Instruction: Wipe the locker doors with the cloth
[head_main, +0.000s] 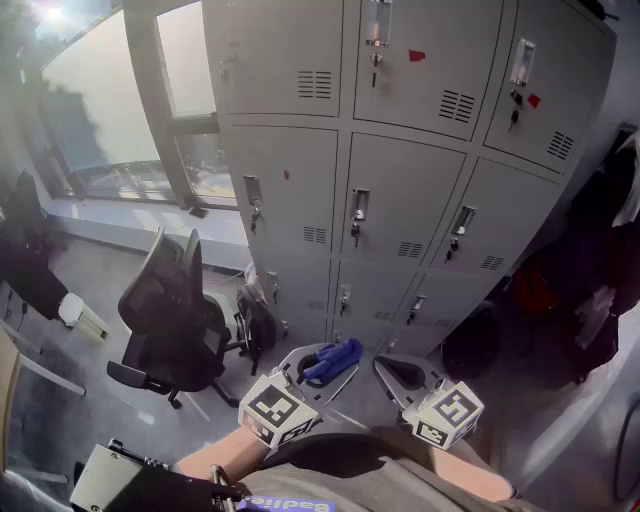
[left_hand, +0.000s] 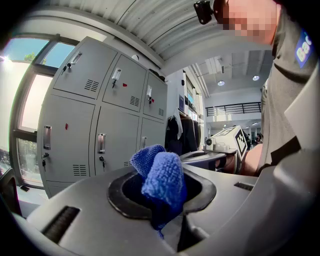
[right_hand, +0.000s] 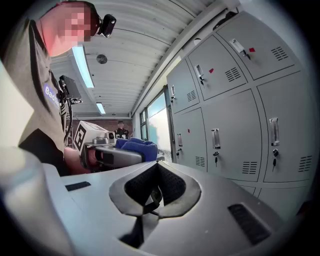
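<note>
A bank of grey metal lockers (head_main: 400, 190) stands in front of me, with doors, handles and vents; it shows also as lockers (left_hand: 95, 135) in the left gripper view and lockers (right_hand: 235, 130) in the right gripper view. My left gripper (head_main: 322, 362) is shut on a folded blue cloth (head_main: 335, 358), which bulges up between the jaws as the cloth (left_hand: 161, 182). It is held low, well short of the doors. My right gripper (head_main: 405, 374) is beside it, shut with nothing in it (right_hand: 156, 186). The cloth (right_hand: 134, 146) shows to its left.
A black office chair (head_main: 175, 320) stands on the floor at the left, below a large window (head_main: 110, 110). A dark bag (head_main: 256, 322) leans at the lockers' foot. Dark clothes (head_main: 605, 270) hang at the right. A grey box (head_main: 105, 480) sits at bottom left.
</note>
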